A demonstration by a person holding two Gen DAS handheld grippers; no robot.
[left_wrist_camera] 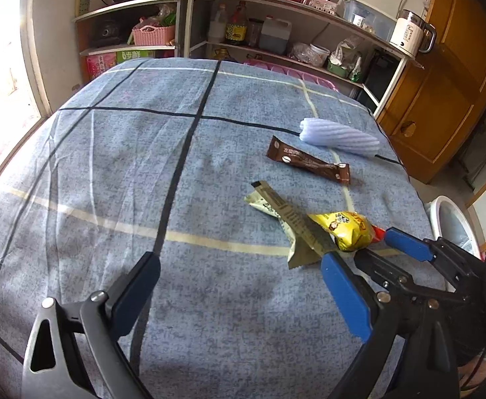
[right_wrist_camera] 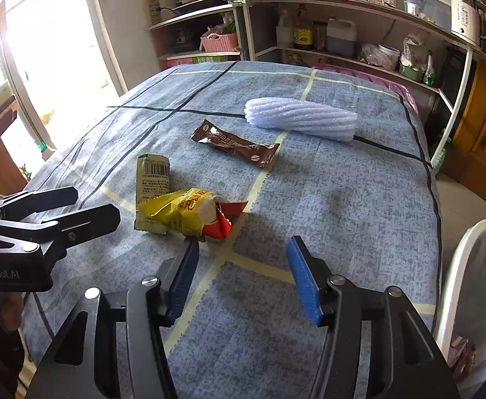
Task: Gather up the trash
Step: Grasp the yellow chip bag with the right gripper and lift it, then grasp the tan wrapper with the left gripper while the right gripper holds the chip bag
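Your right gripper (right_wrist_camera: 241,277) has its jaws spread with nothing between them, just short of the yellow wrapper (right_wrist_camera: 179,214), which lies on the green packet (right_wrist_camera: 152,179). Left gripper (left_wrist_camera: 239,291) is wide open too. I'd pinch the yellow wrapper's crumpled middle, then carry it to the bin (right_wrist_camera: 458,266) right of it.

Before me is a bed (right_wrist_camera: 342,199) under a blue checked cover. On it lie a foam sleeve (right_wrist_camera: 301,118), a brown sachet (right_wrist_camera: 236,144), a green wrapper (right_wrist_camera: 153,173) and a yellow packet (right_wrist_camera: 186,214).
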